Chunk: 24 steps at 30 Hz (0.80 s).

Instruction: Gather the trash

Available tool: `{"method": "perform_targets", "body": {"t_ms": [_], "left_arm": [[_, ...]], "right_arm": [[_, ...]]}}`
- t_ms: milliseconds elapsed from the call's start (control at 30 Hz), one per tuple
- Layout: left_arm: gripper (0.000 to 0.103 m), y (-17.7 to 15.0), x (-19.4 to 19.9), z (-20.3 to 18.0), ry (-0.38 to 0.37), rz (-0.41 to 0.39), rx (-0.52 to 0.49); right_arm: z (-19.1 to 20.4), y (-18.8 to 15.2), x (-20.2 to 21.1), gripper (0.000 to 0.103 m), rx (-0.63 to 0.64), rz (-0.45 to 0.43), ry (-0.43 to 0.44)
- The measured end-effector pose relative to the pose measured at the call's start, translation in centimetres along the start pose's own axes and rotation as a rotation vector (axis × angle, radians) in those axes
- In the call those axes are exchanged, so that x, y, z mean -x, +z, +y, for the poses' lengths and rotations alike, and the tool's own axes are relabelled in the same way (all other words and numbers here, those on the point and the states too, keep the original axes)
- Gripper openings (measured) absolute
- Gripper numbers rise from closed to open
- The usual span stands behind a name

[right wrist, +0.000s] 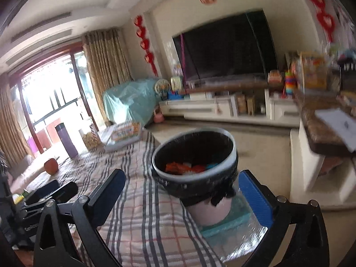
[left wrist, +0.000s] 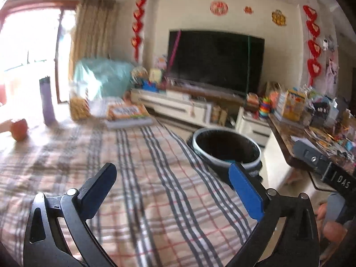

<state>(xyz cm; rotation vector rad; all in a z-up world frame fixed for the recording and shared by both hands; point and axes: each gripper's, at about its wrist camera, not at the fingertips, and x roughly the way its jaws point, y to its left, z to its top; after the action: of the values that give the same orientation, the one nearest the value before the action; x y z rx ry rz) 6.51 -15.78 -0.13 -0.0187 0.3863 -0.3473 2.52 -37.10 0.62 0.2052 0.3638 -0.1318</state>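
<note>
A round trash bin (right wrist: 195,178) with a black liner stands just off the right edge of the plaid-clothed table (right wrist: 138,218). Orange, white and blue scraps (right wrist: 180,168) lie inside it. My right gripper (right wrist: 182,173) is open right in front of the bin, with nothing between its blue-padded fingers. In the left wrist view the same bin (left wrist: 197,143) is ahead to the right. My left gripper (left wrist: 173,166) is open over the tablecloth (left wrist: 133,178), with nothing in it. The right gripper's black body (left wrist: 329,171) shows at the right edge, with a person's fingers (left wrist: 333,229) below it.
At the table's far left are a purple bottle (left wrist: 46,100), a red-orange fruit (left wrist: 20,129), a snack jar (left wrist: 77,109) and stacked boxes (left wrist: 126,113). A cluttered brown side table (left wrist: 311,138) is on the right. A TV (left wrist: 213,60) on a low cabinet stands behind.
</note>
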Motion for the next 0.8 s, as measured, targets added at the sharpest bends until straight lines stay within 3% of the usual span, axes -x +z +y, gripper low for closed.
{"method": "perform_targets", "body": {"t_ms": [100, 300, 800], "left_arm": [[0.103, -0.2, 1.1, 0.0, 0.043, -0.038, -0.029], [0.103, -0.9, 1.8, 1.1, 0.083, -0.043, -0.020], [0.103, -1.8, 2.5, 2.2, 0.126, -0.042, -0.022]], "right_arm": [[0.9, 0.0, 1.1, 0.103, 0.039, -0.055, -0.024], [2.5, -1.1, 1.3, 0.103, 0.087, -0.069, -0.036], [2.7, -2.8, -0.1, 0.103, 0.089, -0.012, -0.100]]}}
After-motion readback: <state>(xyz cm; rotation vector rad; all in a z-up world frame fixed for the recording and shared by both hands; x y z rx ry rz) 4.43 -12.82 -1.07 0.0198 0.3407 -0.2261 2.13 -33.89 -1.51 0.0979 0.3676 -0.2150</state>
